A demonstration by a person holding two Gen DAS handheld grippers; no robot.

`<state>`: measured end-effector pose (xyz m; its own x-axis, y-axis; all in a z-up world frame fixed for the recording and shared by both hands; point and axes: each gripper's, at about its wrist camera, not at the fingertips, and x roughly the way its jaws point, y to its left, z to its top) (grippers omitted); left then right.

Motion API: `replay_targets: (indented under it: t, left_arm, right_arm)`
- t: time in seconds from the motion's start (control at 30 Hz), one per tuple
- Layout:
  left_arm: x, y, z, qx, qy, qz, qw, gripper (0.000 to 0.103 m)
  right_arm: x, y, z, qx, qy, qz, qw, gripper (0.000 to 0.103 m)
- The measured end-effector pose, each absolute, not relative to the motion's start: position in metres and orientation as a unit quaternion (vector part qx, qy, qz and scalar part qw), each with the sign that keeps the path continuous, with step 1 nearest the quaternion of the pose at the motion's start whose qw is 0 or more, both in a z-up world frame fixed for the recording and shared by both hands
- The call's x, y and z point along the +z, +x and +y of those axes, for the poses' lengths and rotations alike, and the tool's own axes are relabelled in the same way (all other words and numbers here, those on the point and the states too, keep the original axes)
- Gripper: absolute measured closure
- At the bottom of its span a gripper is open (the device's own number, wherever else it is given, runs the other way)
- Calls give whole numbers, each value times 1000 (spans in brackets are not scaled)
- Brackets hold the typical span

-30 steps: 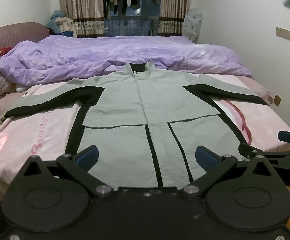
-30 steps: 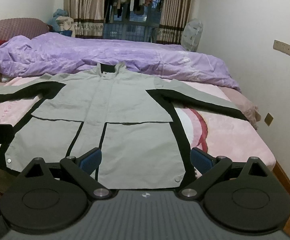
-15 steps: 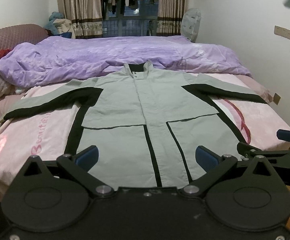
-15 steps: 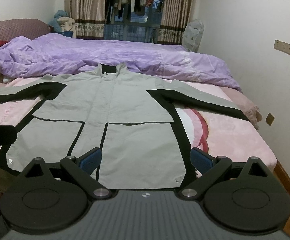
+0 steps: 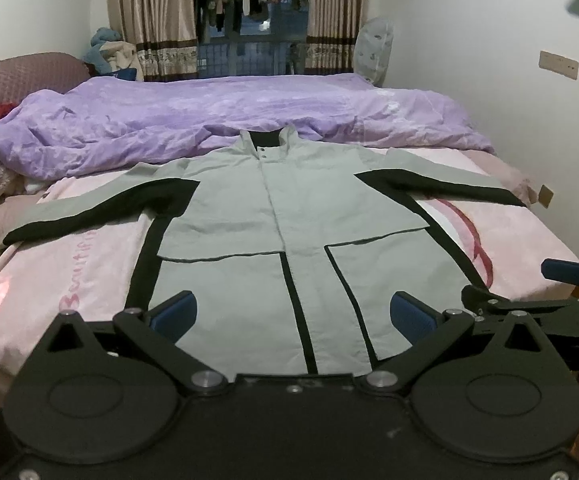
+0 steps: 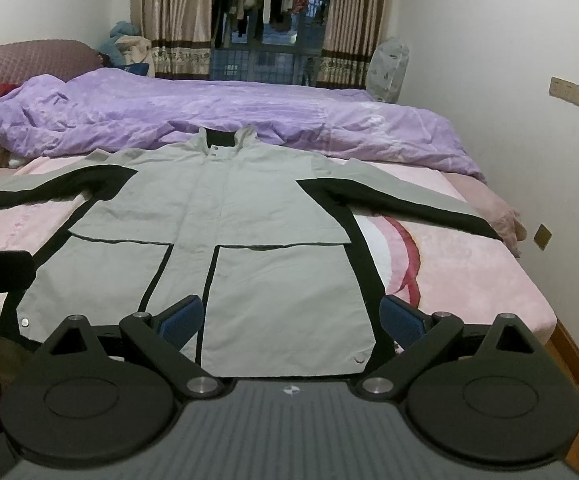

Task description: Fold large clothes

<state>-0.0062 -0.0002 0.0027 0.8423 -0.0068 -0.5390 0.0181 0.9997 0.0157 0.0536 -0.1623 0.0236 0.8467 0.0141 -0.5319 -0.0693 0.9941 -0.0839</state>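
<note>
Left wrist view: pink plush bedsheet [image 5: 521, 240] under crumpled purple quilt [image 5: 209, 120]; beige curtains [image 5: 149, 20] frame window. Your left gripper [image 5: 293, 312] spread wide, blue pads [image 5: 173, 314] empty, above hem of pale grey-green jacket with black panels [image 5: 273, 216], laid flat, sleeves outstretched.

Right wrist view: same jacket [image 6: 229, 216] smooth on sheet [image 6: 469, 280]; your right gripper [image 6: 291, 318] spread, holding nothing, near hem.

Bare pink blanket [image 6: 461, 280] flanking the spread jacket [image 6: 249, 248], bunched purple duvet [image 6: 229, 120] crowding the collar, white wall [image 6: 529, 120] just right.
</note>
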Motion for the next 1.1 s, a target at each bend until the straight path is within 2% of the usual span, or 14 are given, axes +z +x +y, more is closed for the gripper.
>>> replay_targets:
  t: [0.27,0.53,0.7,0.83,0.93,1.1]
  left_arm:
    - [-10,3,10,-5,11,282,959,0]
    - [-31,84,71,38,-47,291,955,0]
    - [-31,152,175,132,-47,306,942,0]
    - [-20,197,283,206,-41,307,928,0]
    - [-20,228,378,291,-42,309,904,0]
    - [-57,260,525,366,-159,327,857,2]
  right_arm:
    - [17,55,-165,22,-39,260,964,0]
    - [0,99,-173,-7,-39,146,989,0]
    - [-2,157,-172,-24,-50,128,990,0]
    - [-9,201,-172,17,-33,157,987,0]
    - [-19,226,-165,-39,-31,162,986,0]
    - [-29,261,-178,-63,30,193,979,0]
